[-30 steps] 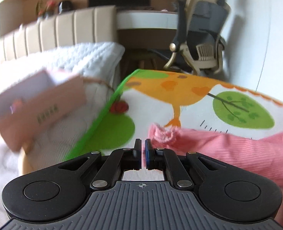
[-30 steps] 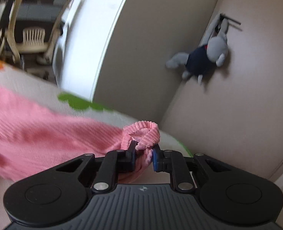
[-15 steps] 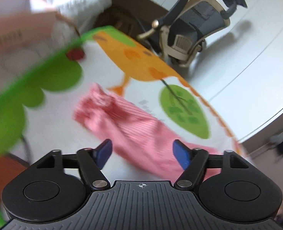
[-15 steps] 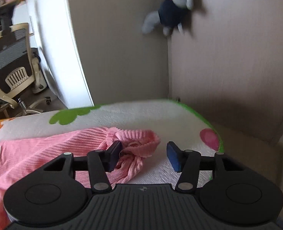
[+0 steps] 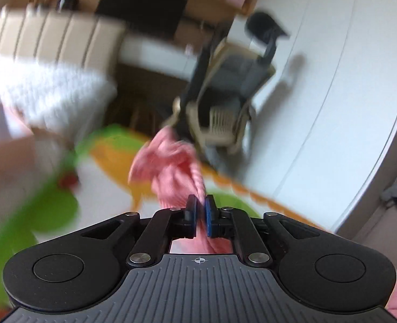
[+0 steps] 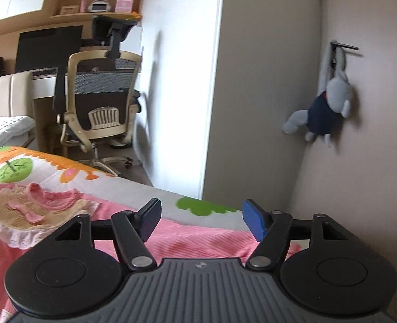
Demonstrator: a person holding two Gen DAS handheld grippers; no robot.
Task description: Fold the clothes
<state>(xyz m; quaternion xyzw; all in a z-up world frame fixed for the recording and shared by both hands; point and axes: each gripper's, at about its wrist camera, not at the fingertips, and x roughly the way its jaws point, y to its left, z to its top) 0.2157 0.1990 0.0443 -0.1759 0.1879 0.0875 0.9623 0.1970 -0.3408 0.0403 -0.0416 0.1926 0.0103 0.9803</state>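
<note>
Now the left hand-held gripper (image 5: 200, 210) has its jaws pinched tight on a bunch of the pink garment (image 5: 171, 167), lifting that end above the colourful printed mat (image 5: 50, 207), in front of the office chair (image 5: 225, 113). Further right, the right hand-held gripper (image 6: 201, 220) is spread wide and holds nothing, poised over the pink garment (image 6: 198, 242) that lies flat on the mat, with its cream frilled collar (image 6: 23, 215) to the left.

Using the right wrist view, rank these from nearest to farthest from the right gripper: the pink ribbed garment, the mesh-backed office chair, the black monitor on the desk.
From the right gripper:
1. Pink ribbed garment, directly beneath the open jaws.
2. Mesh-backed office chair, on the floor beyond the bed, upper left.
3. Black monitor, on the desk behind the chair, far left.
</note>
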